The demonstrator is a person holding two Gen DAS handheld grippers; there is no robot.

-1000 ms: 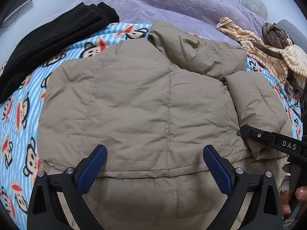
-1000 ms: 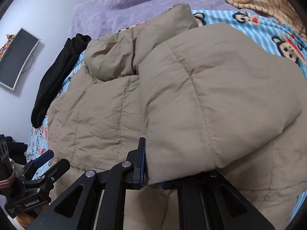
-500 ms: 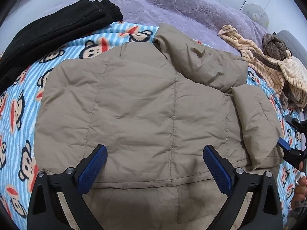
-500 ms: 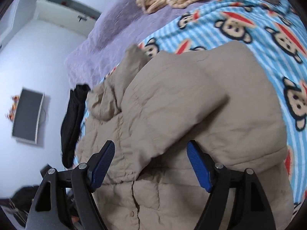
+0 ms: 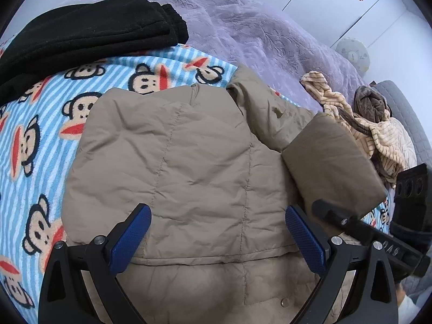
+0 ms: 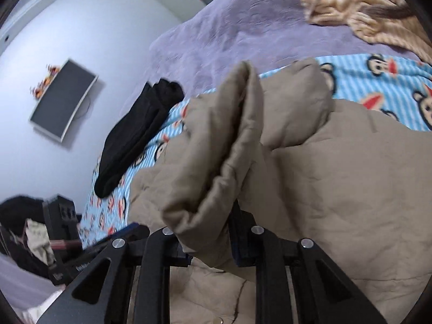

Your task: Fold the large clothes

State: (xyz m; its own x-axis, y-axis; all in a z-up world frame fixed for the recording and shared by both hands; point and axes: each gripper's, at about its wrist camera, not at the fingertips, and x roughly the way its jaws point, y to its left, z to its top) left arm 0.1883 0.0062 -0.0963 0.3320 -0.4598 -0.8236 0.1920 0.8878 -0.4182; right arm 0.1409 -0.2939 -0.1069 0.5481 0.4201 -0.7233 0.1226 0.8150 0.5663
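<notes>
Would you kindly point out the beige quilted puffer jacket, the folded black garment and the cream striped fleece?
Beige quilted puffer jacket (image 5: 205, 162): left wrist view, middle of its back panel.
Folded black garment (image 5: 89, 32): left wrist view, its top layer.
Cream striped fleece (image 5: 388, 135): left wrist view, its crumpled middle.

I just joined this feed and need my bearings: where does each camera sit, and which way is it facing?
Left wrist: on the left gripper, looking down over the tan jacket on the monkey blanket; its blue-padded fingers stand open, and the right gripper enters at the right.
Right wrist: on the right gripper, fingers closed on a lifted jacket fold, facing a wall screen.
Shared: jacket, blanket, black garment, purple cover.
</notes>
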